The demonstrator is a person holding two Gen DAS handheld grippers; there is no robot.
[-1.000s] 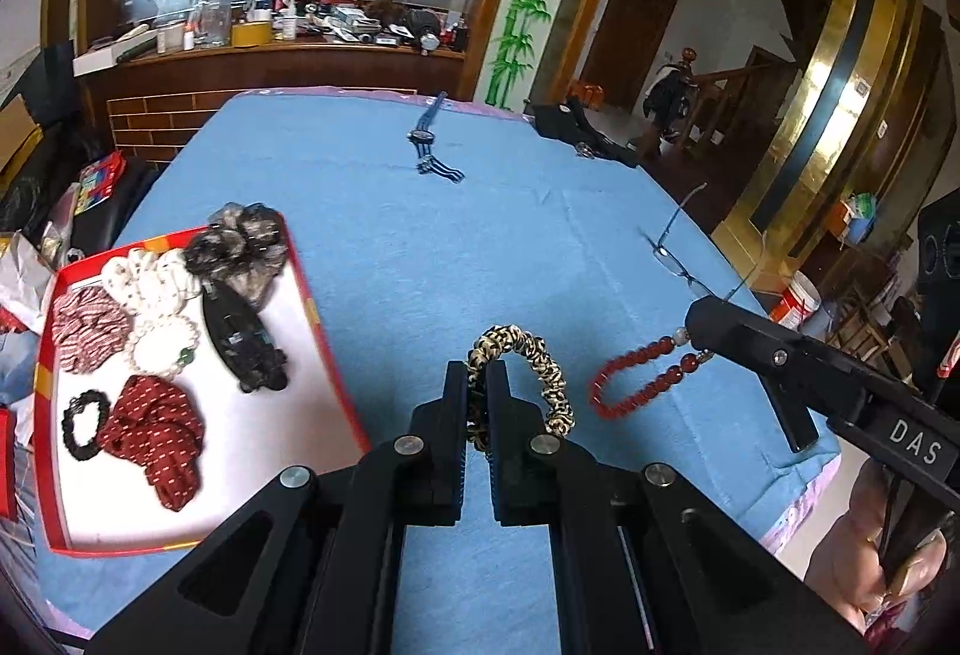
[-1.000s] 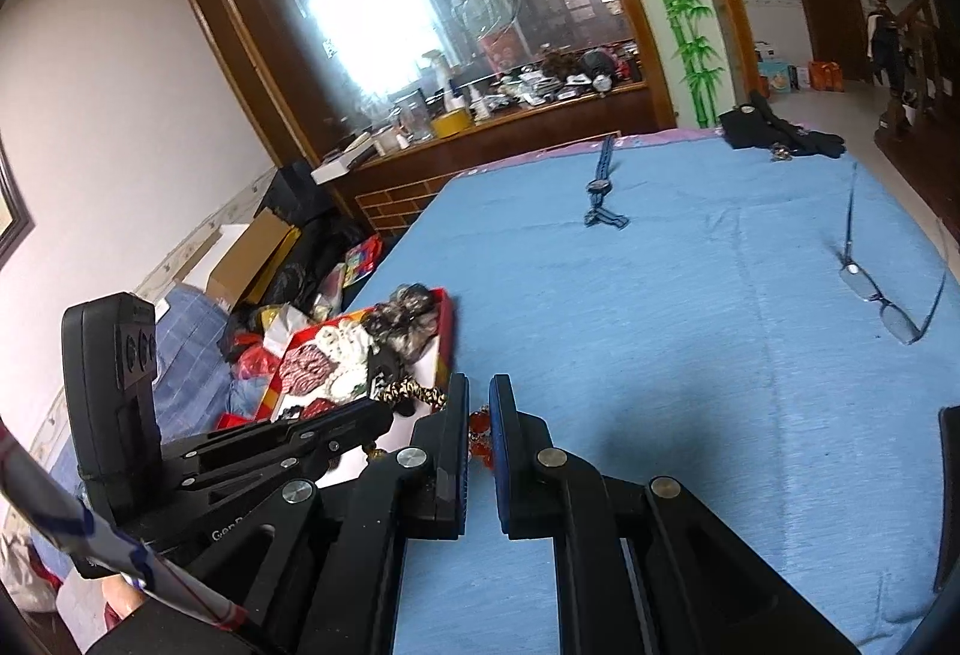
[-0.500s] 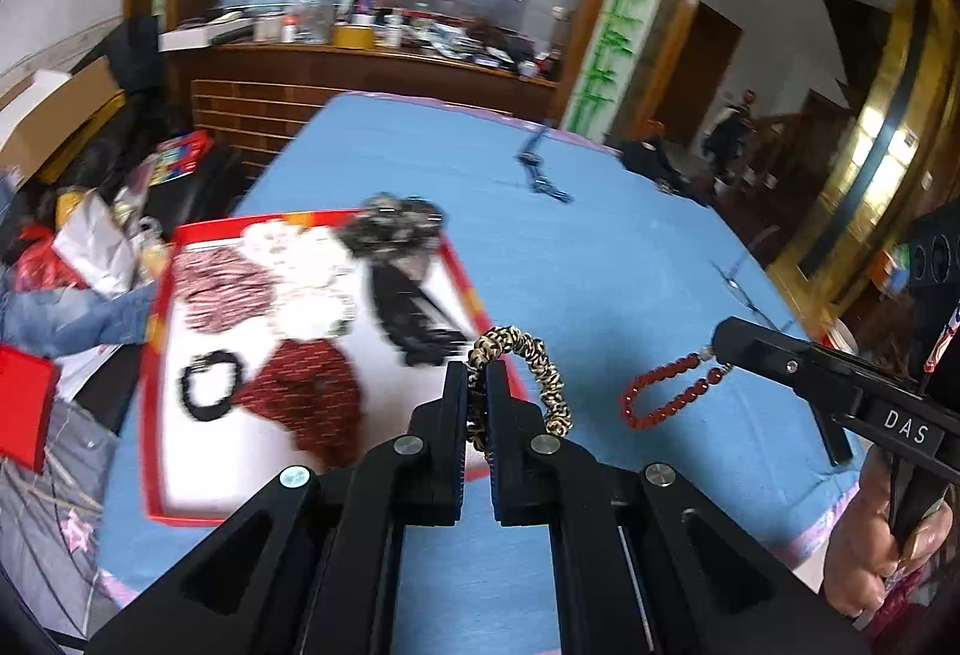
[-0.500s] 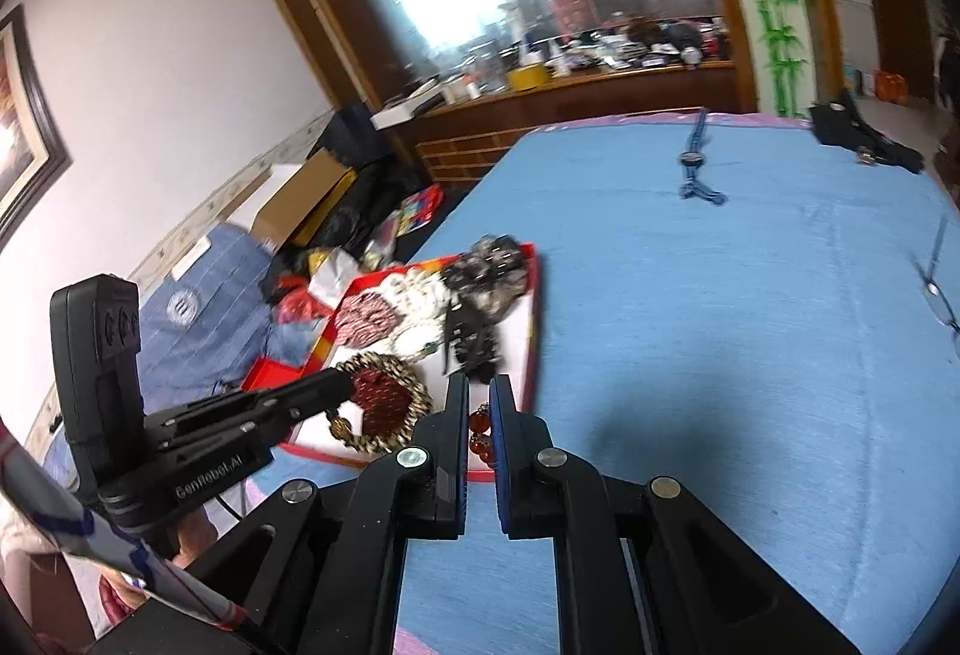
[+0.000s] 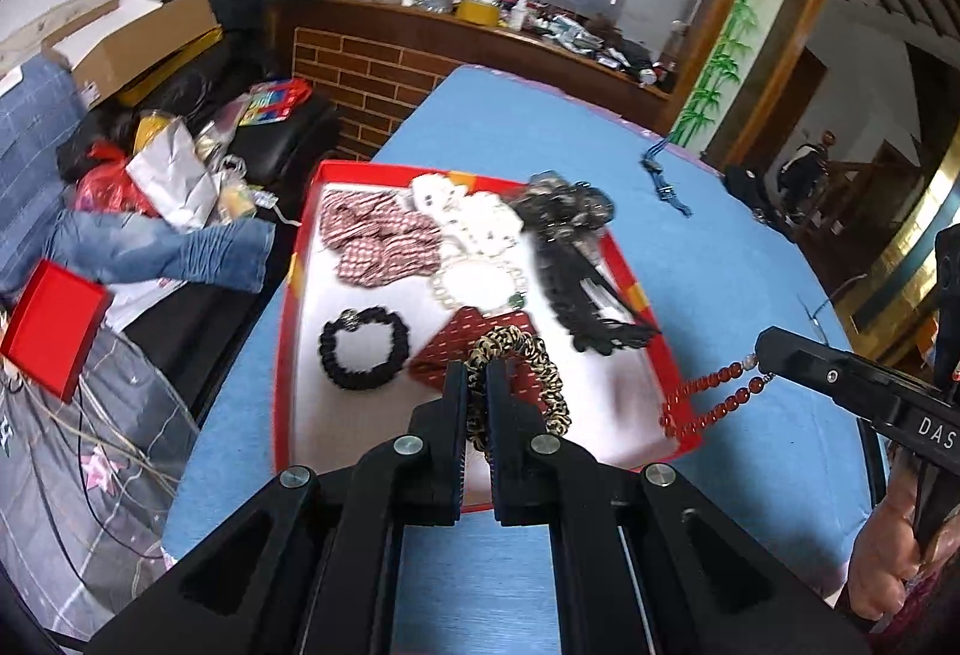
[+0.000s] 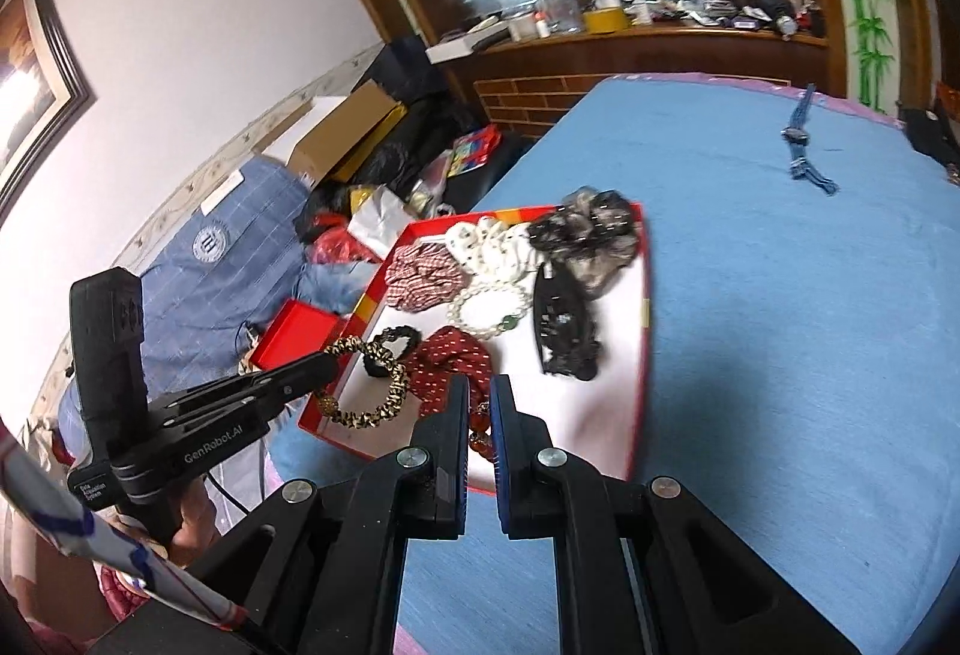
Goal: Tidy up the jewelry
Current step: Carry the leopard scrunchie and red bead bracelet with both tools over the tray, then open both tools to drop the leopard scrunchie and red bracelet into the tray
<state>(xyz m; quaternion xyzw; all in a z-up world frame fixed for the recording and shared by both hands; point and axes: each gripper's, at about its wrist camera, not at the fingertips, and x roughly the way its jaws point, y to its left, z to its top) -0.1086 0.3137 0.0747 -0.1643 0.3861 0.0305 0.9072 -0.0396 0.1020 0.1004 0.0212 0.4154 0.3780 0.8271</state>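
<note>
My left gripper (image 5: pixel 477 376) is shut on a leopard-print bracelet (image 5: pixel 534 364) and holds it above the near part of the red tray (image 5: pixel 287 355). It also shows in the right wrist view (image 6: pixel 327 364), with the bracelet (image 6: pixel 384 391) hanging over the tray's left edge. My right gripper (image 6: pixel 478 391) is shut on a red bead bracelet (image 6: pixel 478 433), seen in the left wrist view (image 5: pixel 714 397) hanging over the tray's right corner. The tray holds scrunchies, a pearl bracelet (image 5: pixel 474 283), a black bracelet (image 5: pixel 363 346) and a black hair clip (image 5: pixel 579 295).
The tray sits at the left edge of a blue-covered table (image 6: pixel 780 295). A blue watch (image 6: pixel 801 139) lies farther back on the cloth. Clutter, clothes and a red box (image 5: pixel 51 328) lie on the floor left of the table.
Both grippers have swung left with their bracelets, from over the blue cloth to over the red tray. Both stay shut.
</note>
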